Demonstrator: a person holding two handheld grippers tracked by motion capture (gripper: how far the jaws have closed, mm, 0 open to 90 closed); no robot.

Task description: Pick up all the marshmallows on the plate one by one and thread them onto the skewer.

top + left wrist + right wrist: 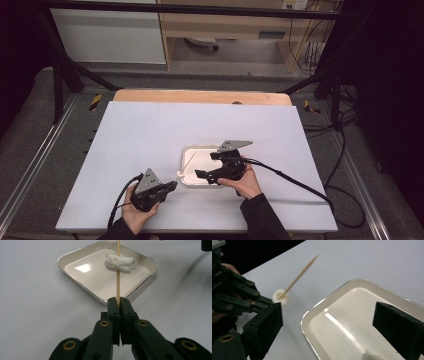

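The left gripper (pixel 171 186), at about 7 o'clock on the white table (pixel 150 130), has its fingers (pixel 113 307) clamped on the lower end of a thin wooden skewer (pixel 118 270) that carries a white cotton wad (pixel 120 263) partway up. The skewer points toward 1 o'clock over the near-left corner of the white tray (pixel 186 150). The right gripper (pixel 206 165) hovers over the tray with fingers (pixel 397 327) spread wide and nothing between them.

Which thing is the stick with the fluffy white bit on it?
Find the shallow white tray on the white table. At its near-left corner the left gripper pinches a thin wooden stick in its shut jaws. It is the one slender thing there, with a cotton tuft on it.
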